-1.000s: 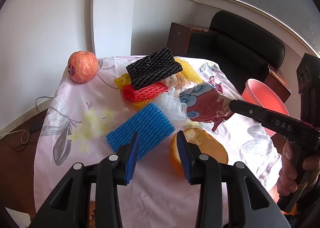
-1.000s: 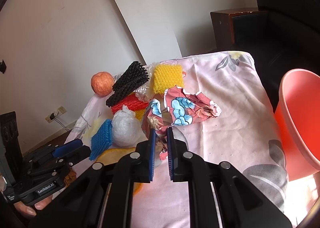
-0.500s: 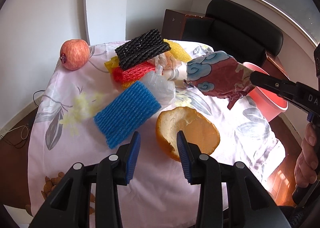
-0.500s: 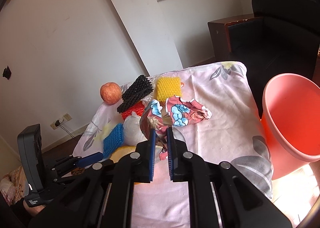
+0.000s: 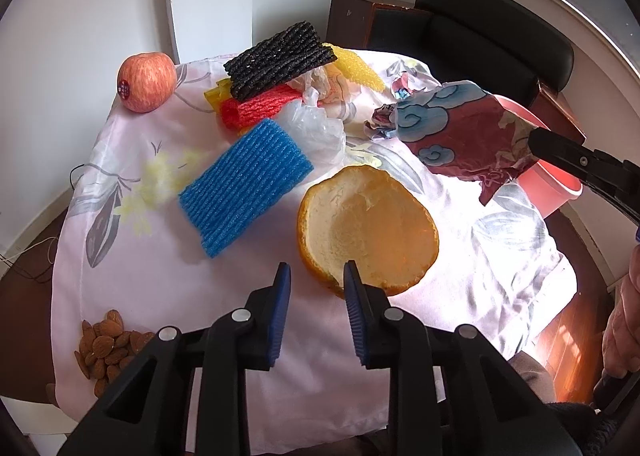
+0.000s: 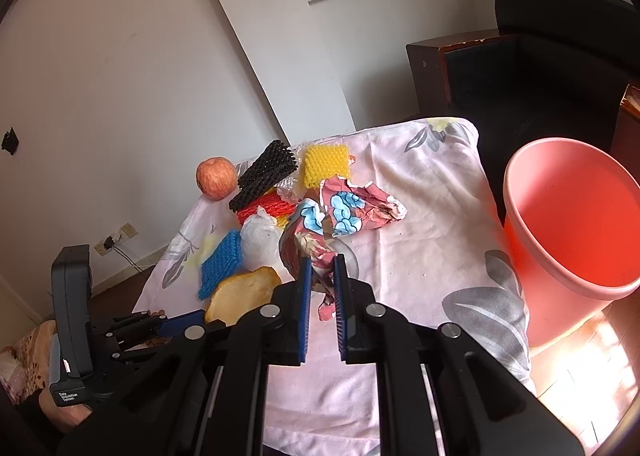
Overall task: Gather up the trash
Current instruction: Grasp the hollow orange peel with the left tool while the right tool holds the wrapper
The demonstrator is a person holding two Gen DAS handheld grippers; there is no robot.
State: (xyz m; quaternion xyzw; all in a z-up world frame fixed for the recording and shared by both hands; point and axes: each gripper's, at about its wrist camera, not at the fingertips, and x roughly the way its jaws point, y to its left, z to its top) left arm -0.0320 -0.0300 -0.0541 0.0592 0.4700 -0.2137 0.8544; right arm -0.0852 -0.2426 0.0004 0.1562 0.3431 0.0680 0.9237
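Right gripper (image 6: pixel 320 268) grasps the wrapper (image 5: pixel 460 136) clear of the table (bin (image 6: pixel 568 232) nearby). Left gripper (image 5: pixel 314 276), jaws closing and empty, hovers at the peel (image 5: pixel 368 224).

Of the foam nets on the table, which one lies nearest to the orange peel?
The blue foam net: it lies flat, alone, just left of the orange peel. The black, red and yellow ones are piled farther back.

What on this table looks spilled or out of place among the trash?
Loose almonds lie scattered straight on the cloth at its near left corner, with no dish under them. A whole apple stands at the far corner, beside the foam nets.
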